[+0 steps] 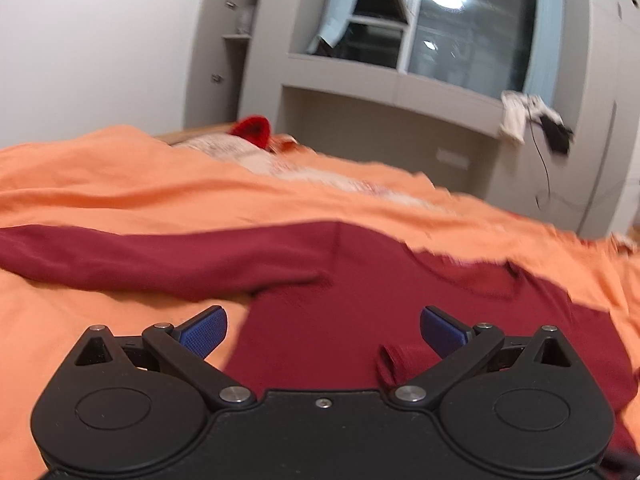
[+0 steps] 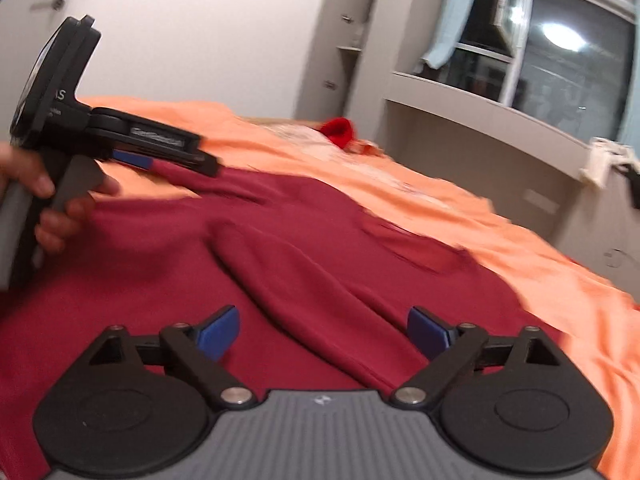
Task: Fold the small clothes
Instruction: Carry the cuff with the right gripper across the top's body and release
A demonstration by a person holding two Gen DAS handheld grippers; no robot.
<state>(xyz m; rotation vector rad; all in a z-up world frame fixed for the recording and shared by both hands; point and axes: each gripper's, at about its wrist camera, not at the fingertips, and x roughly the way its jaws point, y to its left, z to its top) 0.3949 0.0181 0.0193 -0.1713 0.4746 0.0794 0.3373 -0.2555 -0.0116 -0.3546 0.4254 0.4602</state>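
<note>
A dark red long-sleeved top lies spread on an orange sheet; it also shows in the right wrist view. One sleeve stretches left; another sleeve lies folded across the body. My left gripper is open, low over the top's left edge, with a small cloth fold by its right finger. It appears from the side in the right wrist view, held by a hand. My right gripper is open and empty over the folded sleeve.
A bright red item and a pale printed cloth lie at the bed's far side. Grey built-in cabinets and a window stand behind. A white and black cloth hangs from the ledge. The orange sheet extends right.
</note>
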